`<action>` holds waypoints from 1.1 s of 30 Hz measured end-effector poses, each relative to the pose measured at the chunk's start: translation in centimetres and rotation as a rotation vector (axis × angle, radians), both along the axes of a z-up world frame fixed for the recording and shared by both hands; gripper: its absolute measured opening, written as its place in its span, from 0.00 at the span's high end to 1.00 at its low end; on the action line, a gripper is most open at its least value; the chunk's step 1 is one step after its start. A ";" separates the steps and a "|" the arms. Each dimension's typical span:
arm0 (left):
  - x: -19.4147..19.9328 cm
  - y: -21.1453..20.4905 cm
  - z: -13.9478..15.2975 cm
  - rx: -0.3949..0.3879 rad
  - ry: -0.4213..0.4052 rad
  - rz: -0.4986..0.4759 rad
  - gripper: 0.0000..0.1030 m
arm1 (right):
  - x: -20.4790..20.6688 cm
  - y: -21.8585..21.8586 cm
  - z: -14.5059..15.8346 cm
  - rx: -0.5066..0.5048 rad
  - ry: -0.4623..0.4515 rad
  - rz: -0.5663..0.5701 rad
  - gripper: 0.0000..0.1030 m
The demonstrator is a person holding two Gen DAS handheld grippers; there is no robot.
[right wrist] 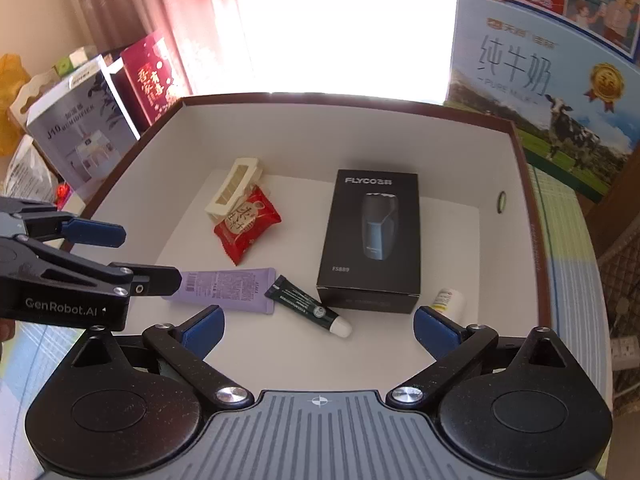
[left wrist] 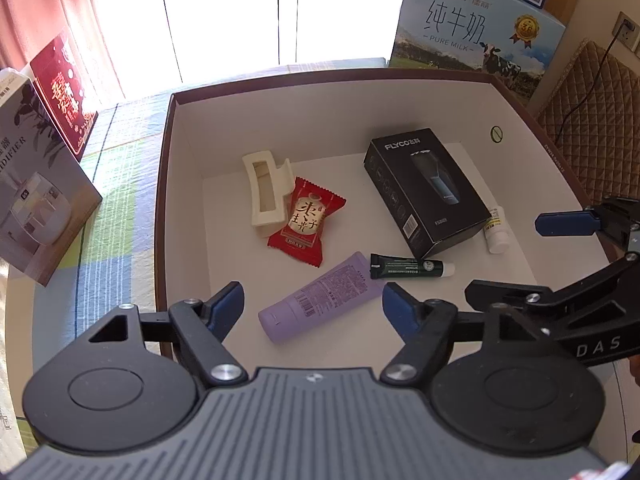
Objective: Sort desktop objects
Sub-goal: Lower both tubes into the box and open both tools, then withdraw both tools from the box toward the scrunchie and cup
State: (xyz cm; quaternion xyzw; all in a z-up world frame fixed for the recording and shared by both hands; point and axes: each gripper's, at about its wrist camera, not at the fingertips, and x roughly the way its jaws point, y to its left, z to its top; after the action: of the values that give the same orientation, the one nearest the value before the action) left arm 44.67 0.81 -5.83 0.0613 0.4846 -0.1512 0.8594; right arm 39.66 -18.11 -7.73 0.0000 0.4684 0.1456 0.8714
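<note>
Inspector: Daylight from the window washes out the background. What stands on the checked cloth [left wrist: 108,184]?

Technician: One shallow box [left wrist: 168,152] with a brown rim and white interior. Outside it, a humidifier carton [left wrist: 36,196] and a red carton [left wrist: 62,88] stand to the left; a milk carton [left wrist: 476,32] stands behind.

Inspector: Contents?

Technician: A black shaver box [right wrist: 370,240] lies flat near the centre. A cream hair clip [left wrist: 264,188] lies at the far left, with a red candy packet [left wrist: 306,220] resting against it. A lilac tube [left wrist: 320,298] lies near the front wall, and the tail of a green tube [left wrist: 408,266] touches it. A small white bottle [left wrist: 496,230] lies just beside the shaver box, partly hidden by it.

Inspector: Gripper condition?

Technician: Left gripper [left wrist: 312,308]: jaws spread wide above the lilac tube, nothing between them. Right gripper [right wrist: 318,326]: jaws spread wide above the box's front edge, likewise empty.
</note>
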 end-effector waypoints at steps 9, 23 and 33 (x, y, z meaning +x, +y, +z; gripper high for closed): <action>-1.6 -0.7 1.6 0.014 -0.031 0.005 0.25 | -1.6 -0.7 1.4 0.017 -0.012 -0.018 0.02; -4.9 -1.1 4.1 0.009 -0.085 0.013 0.20 | -5.0 -1.1 3.7 0.044 -0.067 -0.023 0.02; -8.3 -1.6 5.3 -0.003 -0.109 0.014 0.20 | -8.5 -1.8 5.1 0.075 -0.100 -0.015 0.02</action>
State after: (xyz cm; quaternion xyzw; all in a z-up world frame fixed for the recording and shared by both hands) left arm 36.39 -0.78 -0.54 0.0649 0.4371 -0.1424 0.8857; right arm 31.14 -19.88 -2.67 0.0292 0.4186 0.1563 0.8942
